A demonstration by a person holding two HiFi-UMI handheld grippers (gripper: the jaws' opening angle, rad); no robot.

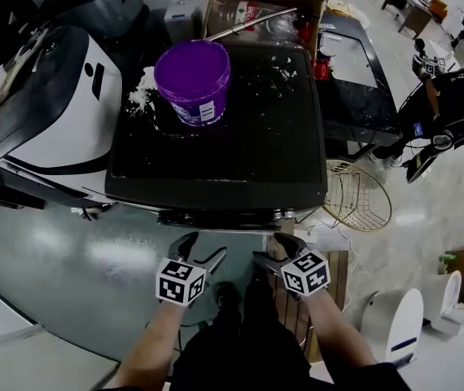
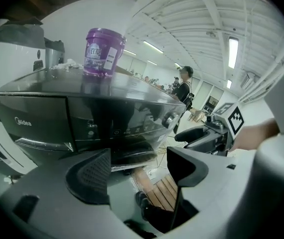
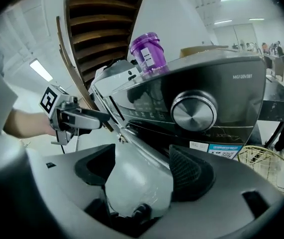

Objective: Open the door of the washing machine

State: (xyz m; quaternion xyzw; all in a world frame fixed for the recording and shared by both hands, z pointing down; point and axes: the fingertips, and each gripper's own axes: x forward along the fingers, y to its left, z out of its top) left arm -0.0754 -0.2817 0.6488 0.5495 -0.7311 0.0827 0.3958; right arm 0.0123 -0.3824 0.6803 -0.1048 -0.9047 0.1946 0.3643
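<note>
The dark washing machine [image 1: 248, 145] stands in front of me, seen from above in the head view, where its front face is hidden under the top edge. The left gripper view shows the control panel [image 2: 107, 123], with a dark curved door rim [image 2: 132, 156] under it. The right gripper view shows the silver dial [image 3: 194, 111]. My left gripper [image 1: 201, 249] hangs open just before the front edge, left of middle, nothing between its pads [image 2: 89, 176]. My right gripper [image 1: 274, 248] is beside it, also open and empty [image 3: 142, 169]. Neither touches the machine.
A purple bucket [image 1: 192, 80] stands on the machine's top, with white crumbs beside it. A white appliance [image 1: 53, 104] is close on the left, a cardboard box [image 1: 264, 10] behind. A wire basket [image 1: 358, 195], wooden slats [image 1: 297, 308] and a person [image 1: 452, 104] are on the right.
</note>
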